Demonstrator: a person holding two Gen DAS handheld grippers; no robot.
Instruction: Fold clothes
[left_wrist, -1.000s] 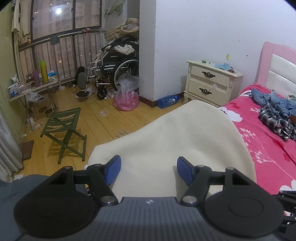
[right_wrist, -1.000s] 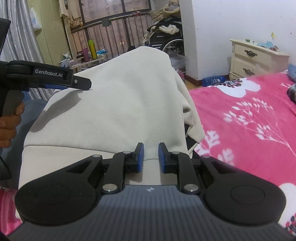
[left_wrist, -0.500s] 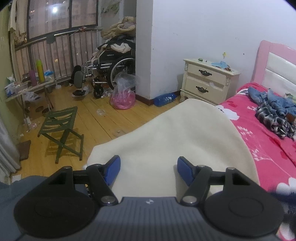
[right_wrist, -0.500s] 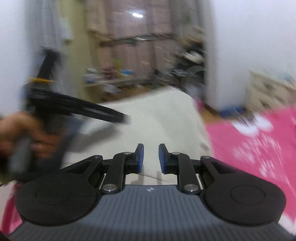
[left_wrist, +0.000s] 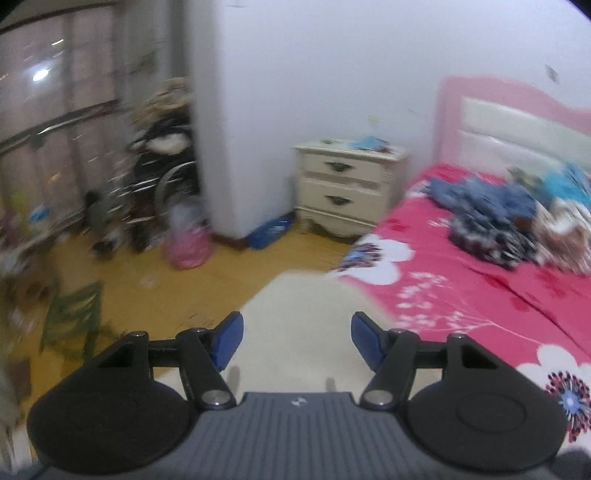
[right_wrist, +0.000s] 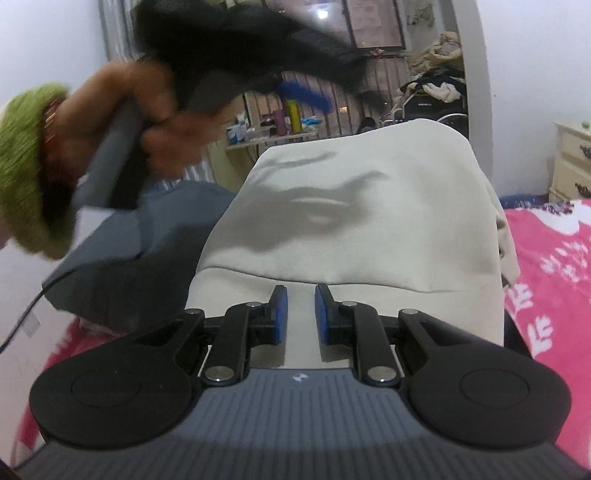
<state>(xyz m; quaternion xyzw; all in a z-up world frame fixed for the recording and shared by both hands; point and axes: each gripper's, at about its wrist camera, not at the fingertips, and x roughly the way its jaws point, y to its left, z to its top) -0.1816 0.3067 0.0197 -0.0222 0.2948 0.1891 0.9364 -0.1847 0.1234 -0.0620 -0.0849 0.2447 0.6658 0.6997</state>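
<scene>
A cream garment (right_wrist: 354, 221) lies folded on the pink floral bed (right_wrist: 546, 266), over a grey garment (right_wrist: 155, 236). My right gripper (right_wrist: 298, 314) hovers low over the cream garment's near hem, jaws a narrow gap apart and empty. My left gripper (left_wrist: 296, 334) is open and empty above the cream garment's far end (left_wrist: 295, 332), which shows in the left wrist view. In the right wrist view the left gripper (right_wrist: 280, 55) is lifted high at upper left, blurred, held by a hand in a green sleeve.
A pile of unfolded clothes (left_wrist: 517, 221) lies near the pink headboard (left_wrist: 517, 118). A cream nightstand (left_wrist: 347, 188) stands by the bed. A wheelchair (left_wrist: 159, 177), a pink bag (left_wrist: 186, 247) and a green stool (left_wrist: 74, 314) sit on the wooden floor.
The left gripper has lifted up and swung right, away from the cream garment, staying open. The right gripper stays over the near hem, jaws slightly wider.
</scene>
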